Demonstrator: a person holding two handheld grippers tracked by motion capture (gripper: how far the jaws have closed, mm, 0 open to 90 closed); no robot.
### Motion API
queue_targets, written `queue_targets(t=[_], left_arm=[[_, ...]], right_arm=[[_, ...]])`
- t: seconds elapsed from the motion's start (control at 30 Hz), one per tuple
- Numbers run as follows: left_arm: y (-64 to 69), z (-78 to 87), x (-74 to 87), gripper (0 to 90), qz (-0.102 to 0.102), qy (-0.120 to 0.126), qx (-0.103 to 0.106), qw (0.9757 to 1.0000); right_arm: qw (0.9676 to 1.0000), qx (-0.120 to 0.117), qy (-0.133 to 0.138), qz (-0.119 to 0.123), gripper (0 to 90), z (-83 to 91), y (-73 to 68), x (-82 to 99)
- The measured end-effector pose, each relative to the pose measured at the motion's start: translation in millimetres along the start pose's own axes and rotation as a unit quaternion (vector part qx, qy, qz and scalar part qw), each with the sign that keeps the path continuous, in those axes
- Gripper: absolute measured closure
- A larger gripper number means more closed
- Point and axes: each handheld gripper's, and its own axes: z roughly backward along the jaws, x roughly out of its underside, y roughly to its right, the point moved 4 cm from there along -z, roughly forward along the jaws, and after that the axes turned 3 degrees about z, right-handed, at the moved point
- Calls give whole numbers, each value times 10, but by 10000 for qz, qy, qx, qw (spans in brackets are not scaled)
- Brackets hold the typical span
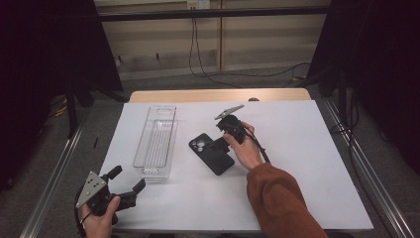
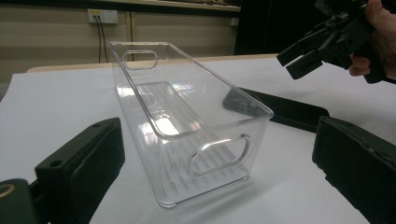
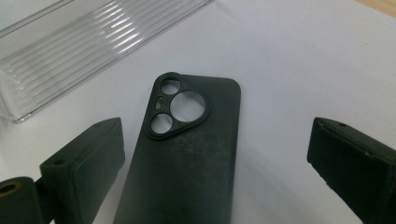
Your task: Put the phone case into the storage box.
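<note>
At about 7 o'clock on the white tabletop (image 1: 307, 148), the left hand-held gripper (image 1: 128, 181) waits with jaws wide and empty, aimed at the clear plastic bin (image 1: 157, 141) lying at 10 o'clock. Just right of the bin, near the centre, the black phone case (image 3: 187, 154) lies flat, camera cutouts up. The right hand-held gripper (image 1: 218, 145) hovers over it, jaws spread and gripping nothing; this looks like the approach to a pickup, and the next move probably calls for lowering and closing across the case's edges.

The left gripper (image 1: 128, 184) rests low at the table's near left corner, jaws spread wide. The right gripper (image 1: 218, 145), held by an orange-sleeved arm (image 1: 277, 198), tilts down mid-table, jaws apart, nothing pinched.
</note>
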Motion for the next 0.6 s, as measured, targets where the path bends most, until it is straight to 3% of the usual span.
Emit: queue_targets(t=[0.13, 0.3, 0.47, 0.6], left_arm=[[2, -4, 1, 24, 2, -9, 7, 10000], [3, -9, 2, 24, 23, -3, 8, 10000], [1, -4, 2, 24, 5, -12, 12, 10000], [1, -4, 3, 24, 3, -17, 14, 10000]], right_arm=[[9989, -205, -418, -52, 44, -38, -7, 24], [9973, -276, -679, -23, 39, -47, -19, 20], [9924, -308, -1185, 89, 50, -132, -72, 51], [9907, -374, -1308, 73, 49, -187, -83, 65]])
